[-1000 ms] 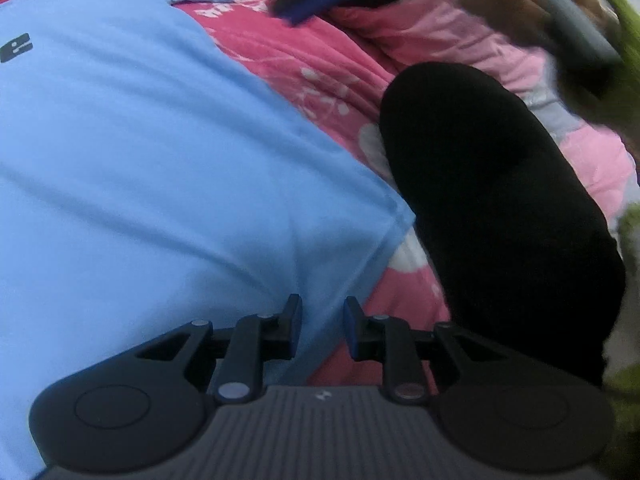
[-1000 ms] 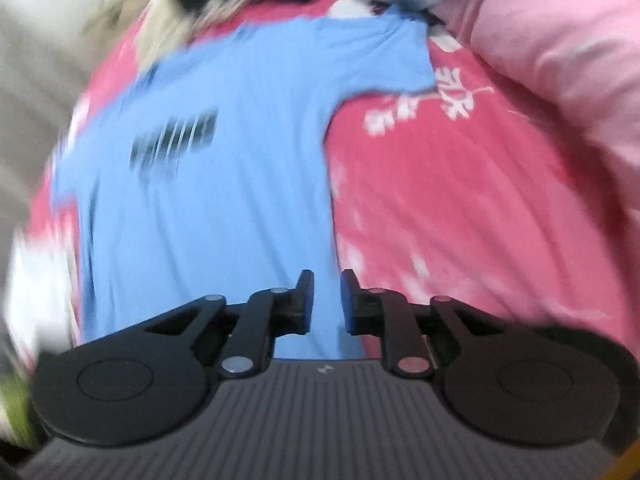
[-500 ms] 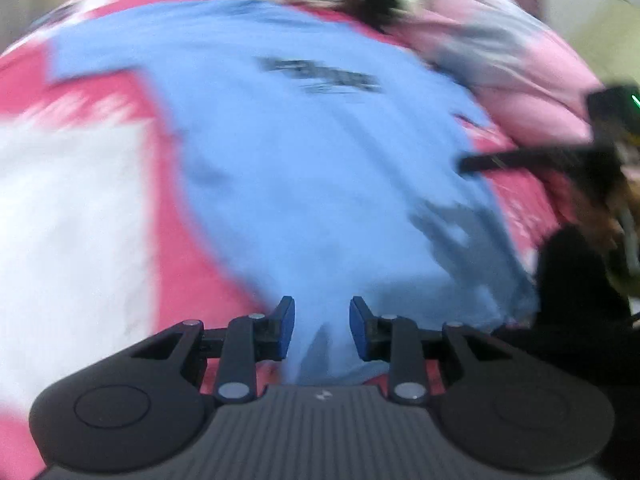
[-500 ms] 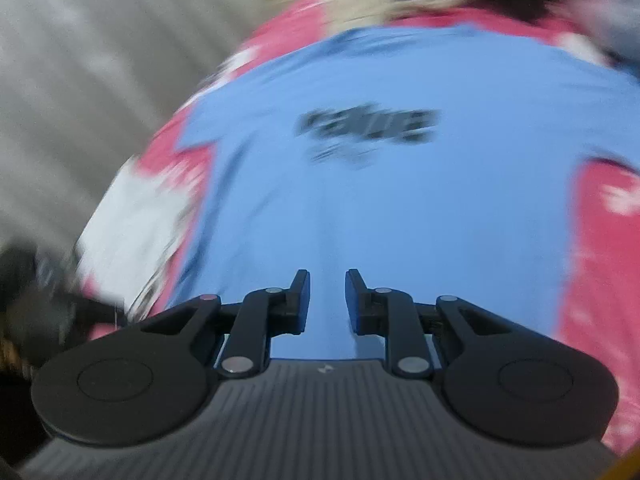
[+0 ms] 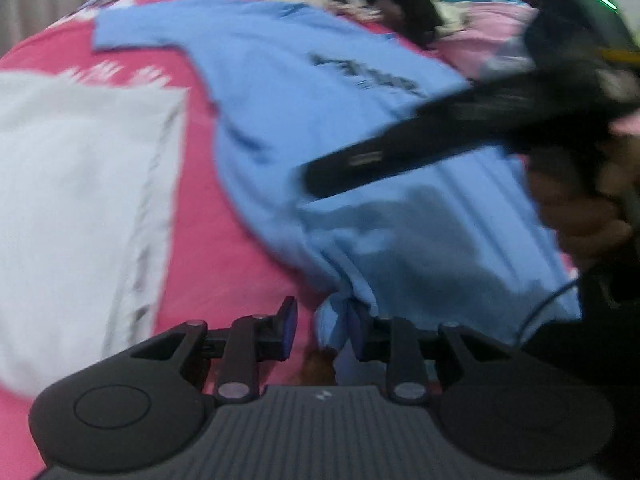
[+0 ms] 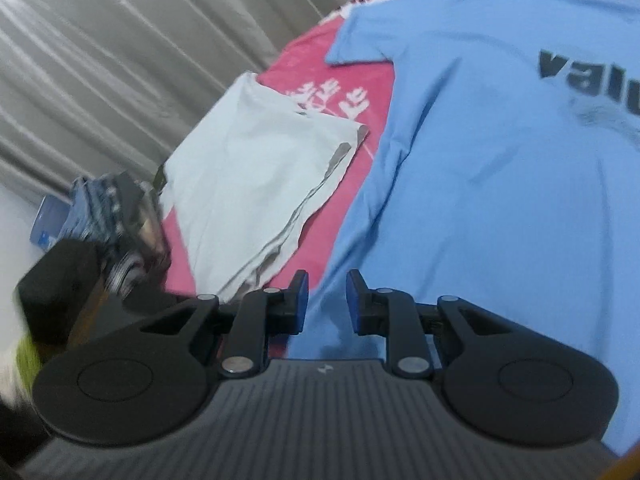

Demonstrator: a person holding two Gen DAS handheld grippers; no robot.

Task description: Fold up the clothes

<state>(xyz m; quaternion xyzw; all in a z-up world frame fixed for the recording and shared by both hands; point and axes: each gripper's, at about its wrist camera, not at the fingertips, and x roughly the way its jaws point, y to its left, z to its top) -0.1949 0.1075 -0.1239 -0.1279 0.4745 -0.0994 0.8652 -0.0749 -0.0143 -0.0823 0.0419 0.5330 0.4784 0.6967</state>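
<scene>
Blue T-shirt (image 6: 500,168) spread flat on pink bed cover (image 5: 208,248), beside folded white garment (image 6: 256,184). Left gripper (image 5: 322,322) fingers apart, bunched hem corner between. Right gripper (image 6: 323,300) fingers apart over hem.

The left gripper (image 5: 322,326) sits low at six o'clock of its own view, jaws parted, a bunched fold of cloth against the right finger (image 5: 362,330). The right gripper (image 6: 323,300) likewise holds its jaws apart, with nothing between them. In the left view, it reaches in from three o'clock, blurred, gripped by the right hand (image 5: 580,200).
</scene>
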